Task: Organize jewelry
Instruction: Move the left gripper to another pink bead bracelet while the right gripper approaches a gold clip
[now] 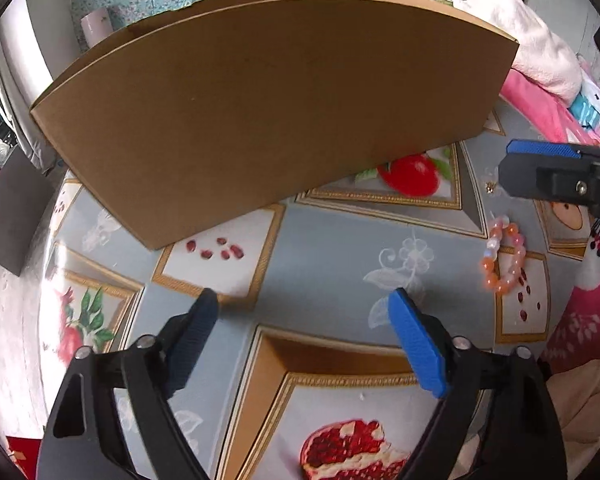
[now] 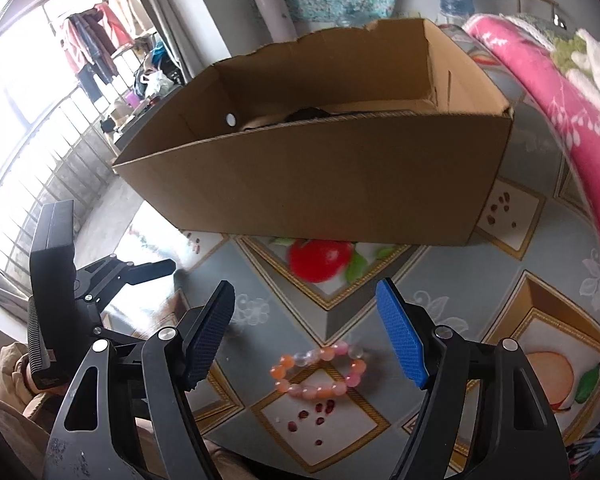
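we see the bead bracelet on the table, near our edge. our right gripper hangs above, fingers wide apart, empty. beads feel light, slippery; pinch one side.

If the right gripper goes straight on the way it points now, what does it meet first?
Most likely the bead bracelet, lying on the patterned tablecloth between and just ahead of the open right gripper. The cardboard box stands farther on. Depth is uncertain.
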Demonstrator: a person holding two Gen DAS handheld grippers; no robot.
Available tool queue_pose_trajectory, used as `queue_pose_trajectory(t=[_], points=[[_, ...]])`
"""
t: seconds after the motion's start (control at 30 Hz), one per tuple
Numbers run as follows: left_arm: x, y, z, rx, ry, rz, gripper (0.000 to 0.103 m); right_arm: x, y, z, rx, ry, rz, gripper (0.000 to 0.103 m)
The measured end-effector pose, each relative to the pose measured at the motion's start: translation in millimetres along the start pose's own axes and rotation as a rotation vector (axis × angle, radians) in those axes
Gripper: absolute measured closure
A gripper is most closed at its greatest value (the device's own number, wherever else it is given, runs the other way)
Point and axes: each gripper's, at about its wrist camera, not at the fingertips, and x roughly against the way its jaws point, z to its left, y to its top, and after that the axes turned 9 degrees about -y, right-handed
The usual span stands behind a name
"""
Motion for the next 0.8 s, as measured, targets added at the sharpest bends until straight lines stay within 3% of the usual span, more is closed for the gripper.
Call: queue_pose_trajectory(t=[0.1, 0.5, 0.8], points=[[-6, 2, 3, 0.013, 0.003, -0.001, 0.005, 0, 1, -6, -0.013, 0.013, -0.006, 0.033], [-7, 6, 2, 0.016, -0.006, -0.009, 0.004, -10, 12, -14, -0.044, 0.097, -0.001, 0.033], [-4, 1, 4, -0.004, -0.017, -0.018, 0.004, -15, 39, -15, -0.090, 0.149, -0.021, 0.032]])
